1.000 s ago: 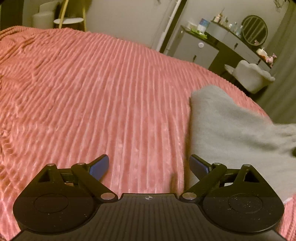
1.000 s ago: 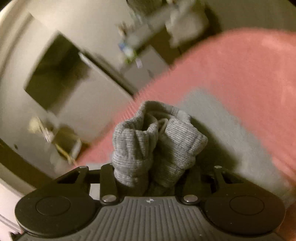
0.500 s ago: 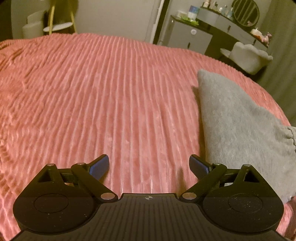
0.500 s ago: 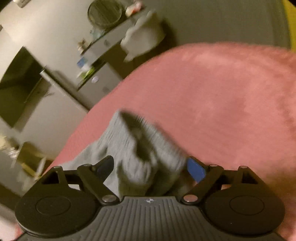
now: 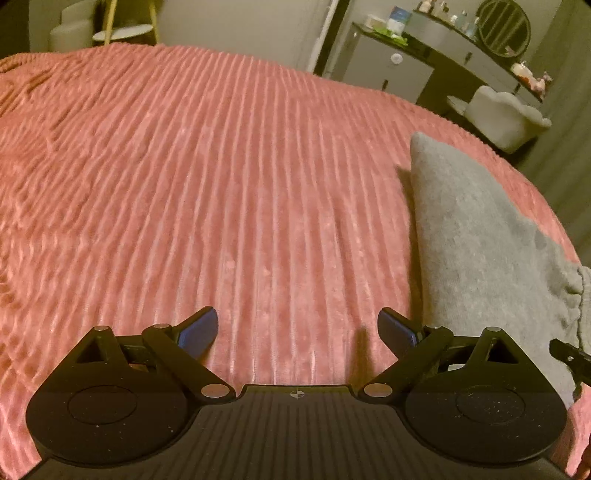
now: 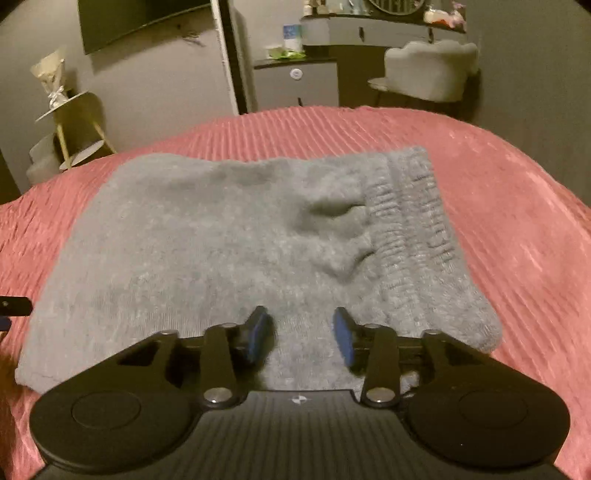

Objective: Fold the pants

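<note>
The grey pants [image 6: 229,236] lie folded into a flat rectangle on the pink ribbed bedspread [image 6: 517,192], with the ribbed waistband [image 6: 413,221] on top at the right. My right gripper [image 6: 301,338] is open and empty, just over the near edge of the pants. In the left wrist view the pants [image 5: 476,236] lie to the right, waistband at the far right edge. My left gripper [image 5: 297,330] is open and empty over bare bedspread [image 5: 221,184], to the left of the pants.
Beyond the bed's far edge stand a grey cabinet [image 6: 295,81], a dressing table with a round mirror [image 5: 502,26], a pale padded chair [image 6: 432,70] and a small round side table [image 6: 70,107]. The other gripper's tip shows at the left edge [image 6: 11,306].
My right gripper was shut on the bunched waistband and held it up; it has laid it down on the pants, opened and drawn back. My left gripper stayed open and shifted slightly.
</note>
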Demonstrator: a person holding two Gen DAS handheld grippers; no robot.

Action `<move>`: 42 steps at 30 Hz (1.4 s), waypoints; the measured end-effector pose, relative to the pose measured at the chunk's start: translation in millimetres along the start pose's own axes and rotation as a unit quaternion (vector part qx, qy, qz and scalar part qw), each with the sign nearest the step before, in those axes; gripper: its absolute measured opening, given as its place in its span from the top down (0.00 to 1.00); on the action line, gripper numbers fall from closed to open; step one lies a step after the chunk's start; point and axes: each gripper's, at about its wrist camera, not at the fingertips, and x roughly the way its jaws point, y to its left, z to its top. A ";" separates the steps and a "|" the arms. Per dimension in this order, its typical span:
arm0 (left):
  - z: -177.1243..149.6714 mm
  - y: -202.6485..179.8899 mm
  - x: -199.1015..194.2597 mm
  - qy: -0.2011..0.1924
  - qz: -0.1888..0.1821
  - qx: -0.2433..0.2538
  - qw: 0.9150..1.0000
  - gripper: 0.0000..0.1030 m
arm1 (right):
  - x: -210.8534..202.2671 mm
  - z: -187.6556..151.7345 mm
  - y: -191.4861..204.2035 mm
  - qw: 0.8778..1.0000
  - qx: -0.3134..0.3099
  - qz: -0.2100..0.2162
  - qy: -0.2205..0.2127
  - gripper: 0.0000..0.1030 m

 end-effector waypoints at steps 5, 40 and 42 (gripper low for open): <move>-6.8 -16.5 -6.0 -0.008 -0.010 0.055 0.998 0.06 | 0.5 -5.4 27.5 0.997 -0.070 -0.009 0.019 0.00; -17.3 -66.0 -0.9 -0.061 0.122 0.186 0.973 0.06 | 46.2 64.5 -50.8 0.986 -0.065 -0.153 0.013 0.00; -7.7 -65.9 -4.9 -0.061 0.093 0.175 0.978 0.06 | 42.1 70.5 -61.7 0.990 -0.051 -0.131 -0.006 0.00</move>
